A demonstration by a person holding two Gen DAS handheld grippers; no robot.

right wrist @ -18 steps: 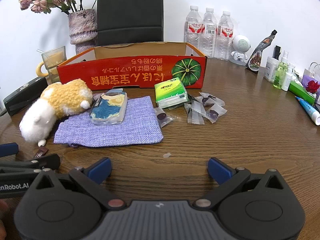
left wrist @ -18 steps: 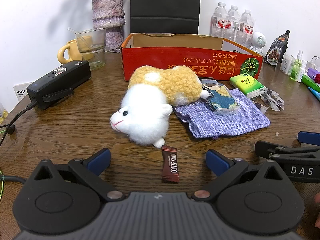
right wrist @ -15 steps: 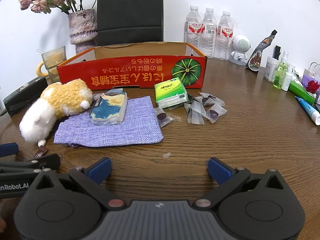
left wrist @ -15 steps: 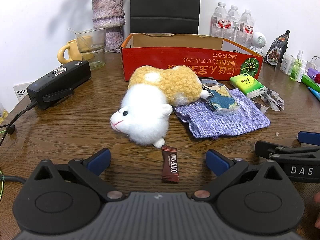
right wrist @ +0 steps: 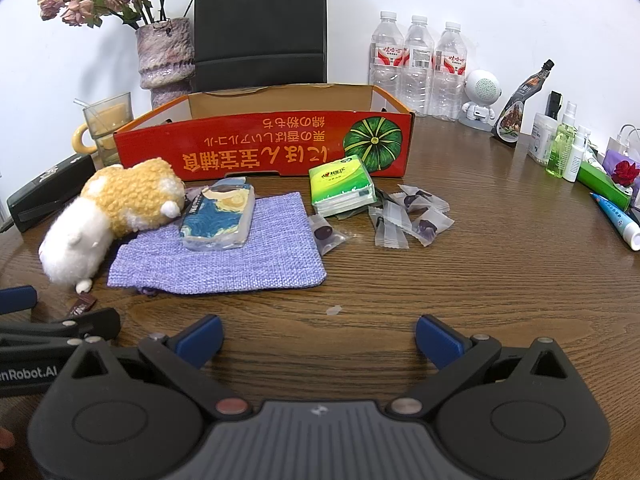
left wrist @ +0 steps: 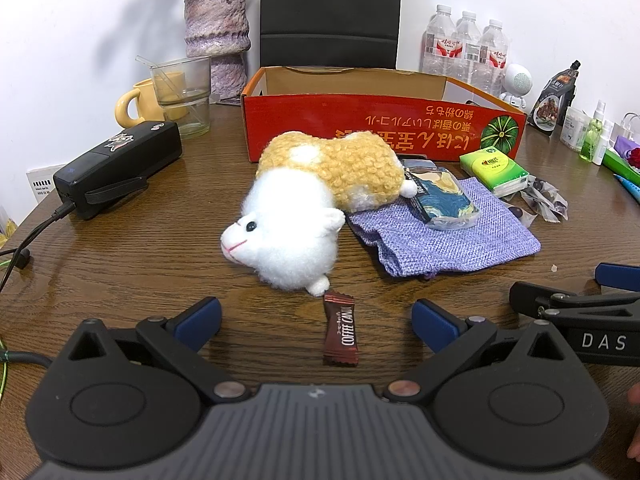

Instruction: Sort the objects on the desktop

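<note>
A white and tan plush toy (left wrist: 304,208) lies on the wooden table before the red cardboard box (left wrist: 380,128). A brown coffee candy (left wrist: 340,330) lies between the fingers of my left gripper (left wrist: 316,322), which is open and empty. A purple cloth pouch (right wrist: 224,254) carries a blue painted packet (right wrist: 220,216). A green tissue pack (right wrist: 342,184) and several clear wrapped sweets (right wrist: 408,220) lie right of it. My right gripper (right wrist: 318,338) is open and empty, near the table's front.
A black case (left wrist: 116,166) with a cable sits at left. A glass cup (left wrist: 182,94), yellow mug and vase stand at back left. Water bottles (right wrist: 420,64), a white speaker, small bottles and a tube (right wrist: 618,220) line the back and right.
</note>
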